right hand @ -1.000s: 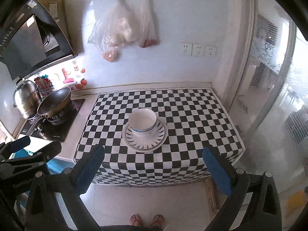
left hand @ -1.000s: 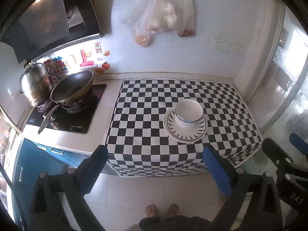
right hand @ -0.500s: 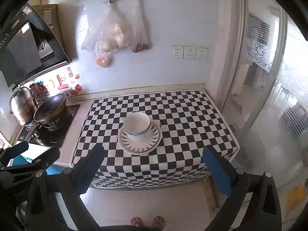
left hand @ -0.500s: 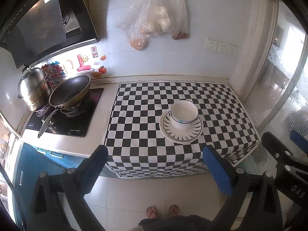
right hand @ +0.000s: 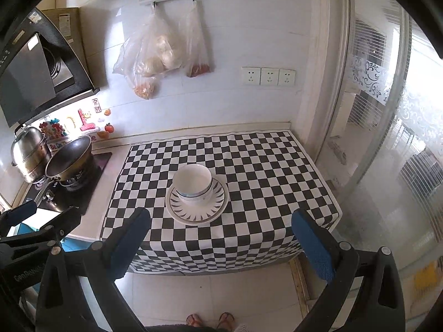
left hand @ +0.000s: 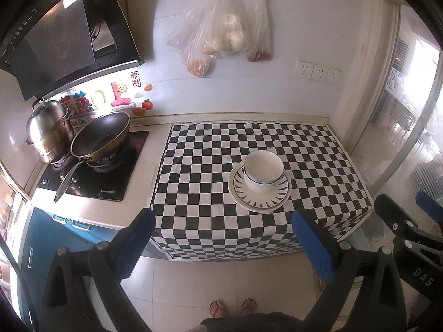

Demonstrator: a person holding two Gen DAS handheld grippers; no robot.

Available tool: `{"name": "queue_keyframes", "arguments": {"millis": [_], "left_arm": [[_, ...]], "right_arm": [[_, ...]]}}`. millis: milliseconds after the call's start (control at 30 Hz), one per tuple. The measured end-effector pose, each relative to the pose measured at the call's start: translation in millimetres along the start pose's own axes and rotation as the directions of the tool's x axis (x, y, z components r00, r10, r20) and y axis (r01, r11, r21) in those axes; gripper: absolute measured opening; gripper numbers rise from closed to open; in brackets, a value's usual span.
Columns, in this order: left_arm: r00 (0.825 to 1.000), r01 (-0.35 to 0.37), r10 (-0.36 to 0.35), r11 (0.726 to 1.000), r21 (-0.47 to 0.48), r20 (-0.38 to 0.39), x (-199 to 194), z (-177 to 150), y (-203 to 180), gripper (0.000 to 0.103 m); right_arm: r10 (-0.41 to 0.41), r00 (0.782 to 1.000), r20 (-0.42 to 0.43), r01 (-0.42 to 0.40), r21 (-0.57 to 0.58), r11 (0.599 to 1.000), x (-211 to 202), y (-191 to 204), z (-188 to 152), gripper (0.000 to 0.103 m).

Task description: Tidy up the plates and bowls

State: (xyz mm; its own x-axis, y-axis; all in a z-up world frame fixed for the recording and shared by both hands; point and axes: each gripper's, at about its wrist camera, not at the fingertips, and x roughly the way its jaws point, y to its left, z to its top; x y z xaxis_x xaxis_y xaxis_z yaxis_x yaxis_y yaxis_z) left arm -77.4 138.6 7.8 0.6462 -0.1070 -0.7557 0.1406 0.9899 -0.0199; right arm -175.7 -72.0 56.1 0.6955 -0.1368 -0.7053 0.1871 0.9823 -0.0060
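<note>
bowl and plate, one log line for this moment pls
bowl: upright on plate | plate: on checkered cloth | left gripper: open, empty | right gripper: open, empty, off the counter

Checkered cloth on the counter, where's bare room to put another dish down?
On the checkered cloth, the stretch left of the plate and bowl toward the stove is bare, as is the back strip along the wall and the right side. The stove is crowded by the wok and steel pot.

White bowl (left hand: 264, 170) sits upright on patterned plate (left hand: 259, 200) atop the checkered cloth (left hand: 210, 166).
</note>
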Motion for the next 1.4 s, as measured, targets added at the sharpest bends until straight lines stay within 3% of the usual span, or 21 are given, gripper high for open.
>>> {"name": "queue_keyframes", "arguments": {"millis": [533,1400], "left_arm": [[1.0,-0.001,0.001,1.0,0.001,0.02,-4,3,-5,0.101],[0.999,-0.027,0.028,1.0,-0.014,0.035,-12,-3,3,0.101]], "right_arm": [[-0.029,1.0,0.002,0.029,0.018,0.999,-1,0,-4,0.103],[-0.006,1.0,0.015,0.006,-0.002,1.0,-4,7,-1,0.103]]}}
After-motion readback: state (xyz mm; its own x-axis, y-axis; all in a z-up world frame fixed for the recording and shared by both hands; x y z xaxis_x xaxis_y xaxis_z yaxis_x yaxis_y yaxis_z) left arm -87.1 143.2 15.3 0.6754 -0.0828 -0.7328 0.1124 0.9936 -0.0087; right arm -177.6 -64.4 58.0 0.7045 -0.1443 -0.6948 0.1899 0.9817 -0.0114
